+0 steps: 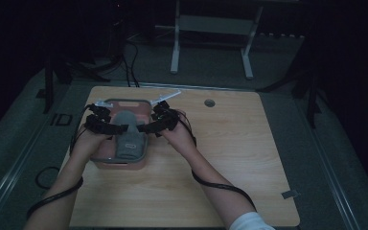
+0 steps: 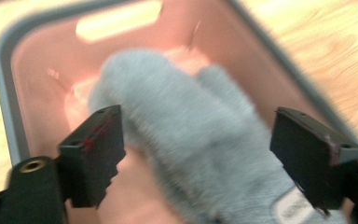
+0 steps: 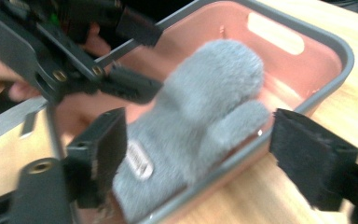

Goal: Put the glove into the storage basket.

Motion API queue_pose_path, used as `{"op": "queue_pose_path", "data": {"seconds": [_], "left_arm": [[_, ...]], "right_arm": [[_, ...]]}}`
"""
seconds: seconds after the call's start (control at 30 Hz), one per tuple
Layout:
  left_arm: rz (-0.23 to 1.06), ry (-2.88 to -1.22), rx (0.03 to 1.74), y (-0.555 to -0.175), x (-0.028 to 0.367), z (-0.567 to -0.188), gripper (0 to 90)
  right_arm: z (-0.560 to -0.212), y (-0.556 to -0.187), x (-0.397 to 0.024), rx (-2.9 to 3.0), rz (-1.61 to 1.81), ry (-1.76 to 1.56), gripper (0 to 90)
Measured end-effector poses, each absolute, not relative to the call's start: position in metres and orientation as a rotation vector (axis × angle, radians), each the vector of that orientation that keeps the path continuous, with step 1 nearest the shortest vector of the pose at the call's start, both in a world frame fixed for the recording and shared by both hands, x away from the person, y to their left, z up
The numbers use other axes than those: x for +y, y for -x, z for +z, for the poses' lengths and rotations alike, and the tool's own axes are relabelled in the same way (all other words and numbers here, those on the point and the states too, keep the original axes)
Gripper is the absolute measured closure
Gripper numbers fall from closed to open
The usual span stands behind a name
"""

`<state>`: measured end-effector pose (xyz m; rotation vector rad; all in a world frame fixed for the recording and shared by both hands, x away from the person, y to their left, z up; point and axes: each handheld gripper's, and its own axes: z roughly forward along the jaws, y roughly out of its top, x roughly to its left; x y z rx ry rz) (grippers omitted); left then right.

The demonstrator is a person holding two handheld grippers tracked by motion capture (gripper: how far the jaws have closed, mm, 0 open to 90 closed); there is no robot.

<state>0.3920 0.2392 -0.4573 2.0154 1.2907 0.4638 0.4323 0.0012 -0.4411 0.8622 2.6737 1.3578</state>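
Right gripper view alone shows thumb on grey mitten in basket

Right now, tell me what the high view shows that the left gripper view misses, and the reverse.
High view alone: both forearms, the whole wooden table, the white frame behind it.

Left gripper view alone: the left gripper up close, its jaws open, pads clear of the fabric.

Both: the grey mitten lying in the pink bin.
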Motion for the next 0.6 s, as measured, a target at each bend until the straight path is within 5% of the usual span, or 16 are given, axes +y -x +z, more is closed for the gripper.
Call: {"op": "queue_pose_path", "data": {"seconds": [0.6], "left_arm": [[0.440, -1.970, 0.962, -0.341, 0.163, -0.441, 15.0]], "right_arm": [[-0.443, -0.394, -0.077, 2.633, 1.307, -0.691, 15.9]]}}
